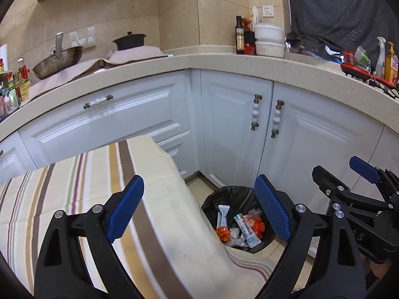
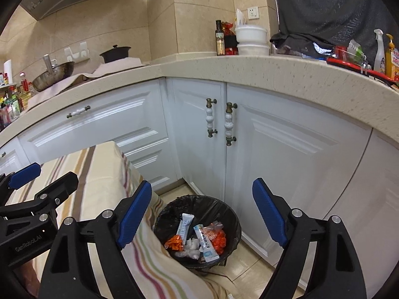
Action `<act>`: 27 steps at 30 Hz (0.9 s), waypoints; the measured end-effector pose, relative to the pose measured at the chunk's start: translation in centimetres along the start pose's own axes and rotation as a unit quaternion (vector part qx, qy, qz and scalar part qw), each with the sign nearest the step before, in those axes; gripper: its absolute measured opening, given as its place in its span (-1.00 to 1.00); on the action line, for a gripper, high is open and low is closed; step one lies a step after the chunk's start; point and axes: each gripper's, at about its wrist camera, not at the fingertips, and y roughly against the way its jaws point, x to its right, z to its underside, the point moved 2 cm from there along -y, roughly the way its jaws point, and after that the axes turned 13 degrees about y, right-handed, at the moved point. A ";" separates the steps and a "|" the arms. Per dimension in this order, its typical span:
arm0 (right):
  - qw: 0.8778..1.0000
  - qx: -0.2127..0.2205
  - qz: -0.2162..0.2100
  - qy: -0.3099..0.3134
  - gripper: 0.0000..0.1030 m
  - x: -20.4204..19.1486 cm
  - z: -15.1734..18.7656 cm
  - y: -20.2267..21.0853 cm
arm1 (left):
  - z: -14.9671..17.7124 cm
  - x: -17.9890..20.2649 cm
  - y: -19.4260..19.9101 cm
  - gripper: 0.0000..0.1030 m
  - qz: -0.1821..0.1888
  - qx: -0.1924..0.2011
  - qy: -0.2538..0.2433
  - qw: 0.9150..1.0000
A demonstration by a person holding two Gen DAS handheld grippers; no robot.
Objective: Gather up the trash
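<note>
A round bin with a black liner (image 1: 230,195) (image 2: 224,214) stands on the floor beside the striped table. In it lie white-and-blue sachets (image 1: 247,230) (image 2: 205,243), orange wrappers (image 1: 222,232) (image 2: 174,242) and crumpled white paper (image 2: 192,245). My left gripper (image 1: 199,211) is open and empty above the table's edge, left of the bin. My right gripper (image 2: 202,214) is open and empty, held above the bin. The right gripper also shows in the left wrist view (image 1: 349,174), and the left gripper in the right wrist view (image 2: 42,177).
A striped cloth (image 1: 74,199) (image 2: 104,174) covers the table at the left. White cabinet doors (image 1: 237,129) (image 2: 286,162) stand close behind the bin under a beige countertop (image 1: 224,62) (image 2: 249,67) with a wok, pot, bottles and white tubs.
</note>
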 end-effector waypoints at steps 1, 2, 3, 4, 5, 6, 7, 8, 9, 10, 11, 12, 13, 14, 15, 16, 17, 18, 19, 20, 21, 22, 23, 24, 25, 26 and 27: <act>1.000 0.004 -0.001 -0.001 0.57 -0.2 -0.1 0.6 | -0.1 -0.3 0.5 0.74 0.001 0.002 0.002 1.000; 1.000 0.007 -0.001 -0.001 0.58 -0.4 -0.1 1.2 | -0.1 -0.5 1.0 0.74 0.002 0.004 0.005 1.000; 1.000 0.009 0.000 0.000 0.58 -0.5 -0.3 1.7 | -0.2 -0.8 1.6 0.74 0.004 0.006 0.009 1.000; 1.000 0.011 0.002 0.001 0.58 -0.7 -0.4 2.1 | -0.4 -1.1 2.2 0.74 0.005 0.008 0.012 1.000; 1.000 0.015 0.003 0.002 0.59 -0.8 -0.5 2.7 | -0.5 -1.2 2.7 0.74 0.006 0.010 0.014 1.000; 1.000 0.019 0.004 0.003 0.59 -0.9 -0.7 3.3 | -0.6 -1.4 3.3 0.74 0.008 0.013 0.016 1.000; 1.000 0.023 0.005 0.003 0.59 -1.0 -0.8 3.8 | -0.7 -1.5 3.7 0.74 0.009 0.016 0.016 1.000; 1.000 0.026 0.007 0.004 0.60 -1.1 -0.8 4.2 | -0.8 -1.6 4.4 0.75 0.011 0.021 0.015 1.000; 1.000 0.030 0.008 0.005 0.61 -1.1 -1.1 4.8 | -0.9 -1.7 4.8 0.76 0.012 0.023 0.014 1.000; 0.999 0.033 0.009 0.006 0.61 -1.2 -1.2 5.3 | -0.8 -1.8 5.1 0.76 0.013 0.025 0.013 1.000; 0.999 0.035 0.011 0.007 0.62 -1.3 -1.4 5.7 | -0.9 -1.8 5.6 0.76 0.014 0.027 0.012 0.999; 0.999 0.039 0.013 0.007 0.62 -1.3 -1.6 6.2 | -0.9 -1.9 5.9 0.76 0.016 0.028 0.012 0.999; 0.999 0.042 0.015 0.007 0.62 -1.3 -1.6 6.6 | -1.0 -2.0 6.3 0.76 0.018 0.030 0.013 0.999; 0.999 0.046 0.017 0.006 0.62 -1.2 -1.7 6.9 | -1.0 -2.0 6.7 0.76 0.019 0.031 0.015 0.999; 0.999 0.049 0.020 0.005 0.62 -1.2 -1.8 7.4 | -1.1 -2.1 7.0 0.76 0.021 0.032 0.017 0.999; 0.998 0.051 0.023 0.005 0.62 -1.1 -1.8 7.7 | -1.2 -2.1 7.2 0.76 0.023 0.034 0.019 0.999; 0.998 0.054 0.026 0.005 0.62 -1.1 -1.8 8.1 | -1.3 -2.2 7.6 0.76 0.024 0.037 0.020 0.999; 0.998 0.056 0.027 0.005 0.63 -1.0 -1.8 8.4 | -1.4 -2.2 7.8 0.76 0.025 0.040 0.021 0.999; 0.998 0.058 0.030 0.005 0.63 -1.0 -1.8 8.7 | -1.5 -2.1 8.0 0.76 0.026 0.043 0.020 0.999; 0.998 0.059 0.032 0.006 0.63 -1.0 -1.8 8.9 | -1.5 -2.1 8.2 0.77 0.027 0.044 0.020 0.998; 0.998 0.060 0.035 0.006 0.63 -1.0 -1.8 9.1 | -1.5 -2.1 8.3 0.77 0.028 0.044 0.020 0.998; 0.997 0.061 0.038 0.008 0.63 -1.0 -1.8 9.3 | -1.5 -2.0 8.4 0.77 0.029 0.045 0.020 0.998; 0.997 0.061 0.040 0.008 0.63 -1.0 -1.8 9.4 | -1.5 -2.0 8.5 0.77 0.030 0.046 0.020 0.998; 0.997 0.062 0.041 0.008 0.63 -1.1 -1.7 9.6 | -1.4 -1.9 8.5 0.77 0.029 0.046 0.019 0.998; 0.997 0.061 0.042 0.008 0.63 -1.1 -1.7 9.7 | -1.4 -1.9 8.5 0.77 0.029 0.046 0.019 0.998; 0.997 0.061 0.041 0.008 0.63 -1.0 -1.7 9.7 | -1.4 -2.0 8.6 0.77 0.030 0.046 0.019 0.998; 0.997 0.061 0.041 0.008 0.63 -1.0 -1.6 9.8 | -1.4 -2.0 8.7 0.77 0.030 0.046 0.020 0.998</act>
